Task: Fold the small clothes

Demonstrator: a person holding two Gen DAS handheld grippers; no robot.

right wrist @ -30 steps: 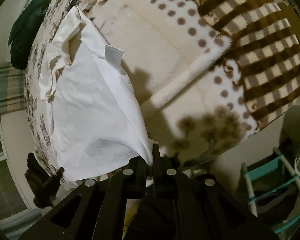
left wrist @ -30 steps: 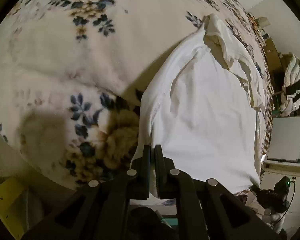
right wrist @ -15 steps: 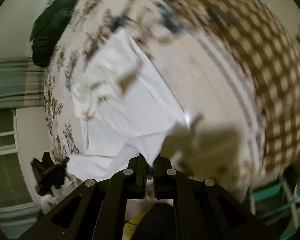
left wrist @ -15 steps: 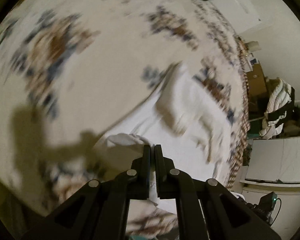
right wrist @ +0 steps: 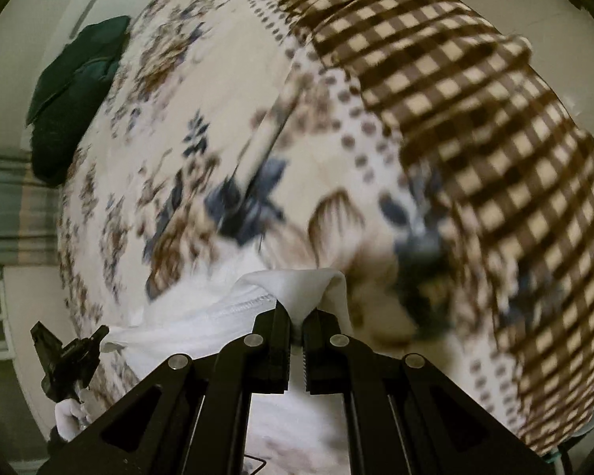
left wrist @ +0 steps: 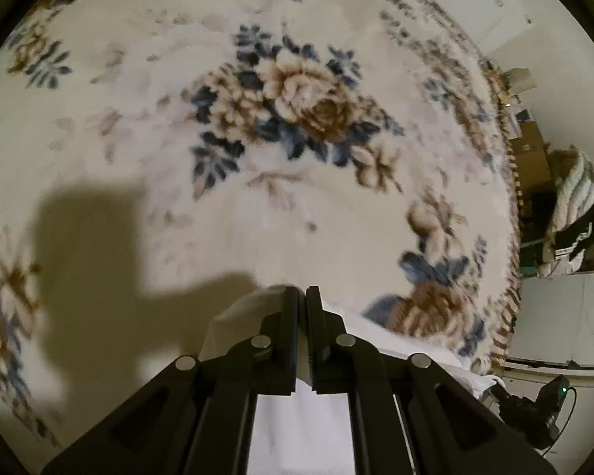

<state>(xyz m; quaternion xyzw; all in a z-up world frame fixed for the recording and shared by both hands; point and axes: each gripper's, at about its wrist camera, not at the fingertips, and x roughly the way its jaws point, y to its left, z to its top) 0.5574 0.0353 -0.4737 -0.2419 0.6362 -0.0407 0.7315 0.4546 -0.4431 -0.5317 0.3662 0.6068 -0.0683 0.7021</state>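
Items counted, placed relative to the floral blanket [left wrist: 146, 126]:

- White garments: one [right wrist: 202, 316], lying on the floral blanket at its near edge.
- Grippers: two, left gripper [left wrist: 301, 295] and right gripper [right wrist: 297, 314], each clamped on that garment above the blanket.
- Checked brown blankets: one [right wrist: 475, 91], lying over the floral blanket's right side in the right wrist view.
- Dark green bundles: one [right wrist: 75, 91], at the floral blanket's far corner.
- Floral blankets: one.
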